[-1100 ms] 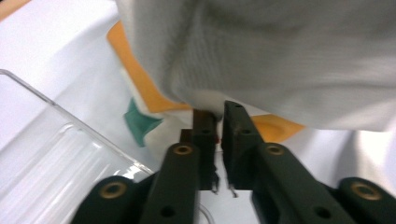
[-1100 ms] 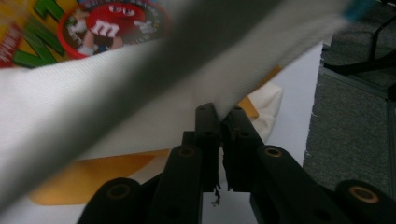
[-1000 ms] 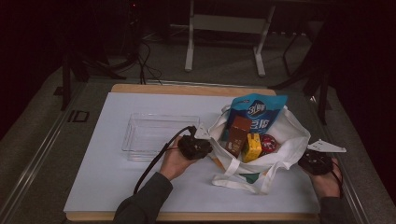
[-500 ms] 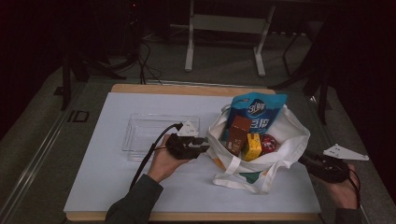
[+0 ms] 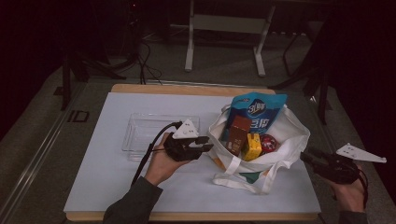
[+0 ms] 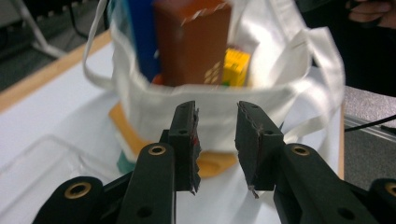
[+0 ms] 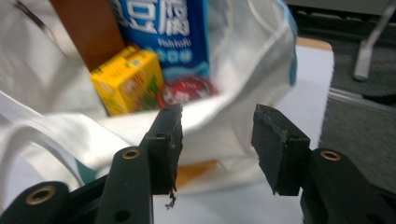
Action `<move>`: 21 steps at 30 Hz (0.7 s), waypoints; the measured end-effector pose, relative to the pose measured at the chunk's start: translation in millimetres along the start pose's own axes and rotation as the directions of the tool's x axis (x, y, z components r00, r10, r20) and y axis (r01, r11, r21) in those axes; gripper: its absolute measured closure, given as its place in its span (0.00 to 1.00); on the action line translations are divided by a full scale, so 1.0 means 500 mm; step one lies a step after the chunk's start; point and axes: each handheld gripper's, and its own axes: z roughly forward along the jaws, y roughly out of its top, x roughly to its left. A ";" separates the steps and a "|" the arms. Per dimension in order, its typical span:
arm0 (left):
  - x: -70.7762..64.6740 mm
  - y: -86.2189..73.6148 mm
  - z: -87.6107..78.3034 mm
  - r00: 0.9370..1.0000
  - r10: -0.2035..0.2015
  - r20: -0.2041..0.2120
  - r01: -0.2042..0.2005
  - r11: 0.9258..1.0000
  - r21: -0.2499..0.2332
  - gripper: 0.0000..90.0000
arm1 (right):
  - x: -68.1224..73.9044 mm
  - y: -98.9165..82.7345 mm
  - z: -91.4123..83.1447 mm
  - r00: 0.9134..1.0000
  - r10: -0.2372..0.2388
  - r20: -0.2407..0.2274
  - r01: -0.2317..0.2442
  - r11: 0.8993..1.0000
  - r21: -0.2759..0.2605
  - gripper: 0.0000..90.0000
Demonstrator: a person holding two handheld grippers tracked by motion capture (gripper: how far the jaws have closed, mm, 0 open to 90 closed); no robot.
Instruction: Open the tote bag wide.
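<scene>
Tongs on both sides are seen empty: the left tongs (image 5: 205,143) stand narrowly parted just left of the white tote bag (image 5: 287,140), their jaws having just been closing a little with nothing between them, while the right tongs (image 5: 308,156) stand wider, having just been opening, free of the bag's right rim. The bag is set on the right half of the worktop (image 5: 107,177), its mouth spread. Judged from this, the opening of the bag is done and the unpacking is in hand; the next move calls for one pair of tongs to be lowered into the mouth over a single item. Inside the bag are held a blue snack pouch (image 5: 257,109), a brown carton (image 5: 239,133), a yellow box (image 5: 252,145) and a red round tin (image 5: 269,143). A clear plastic tray (image 5: 144,128) lies empty to the left.
</scene>
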 end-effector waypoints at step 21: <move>-0.053 0.014 0.130 0.977 0.188 0.105 -0.205 0.962 0.181 0.82 | 0.018 0.031 0.070 0.996 -0.044 0.076 0.036 0.995 0.098 0.80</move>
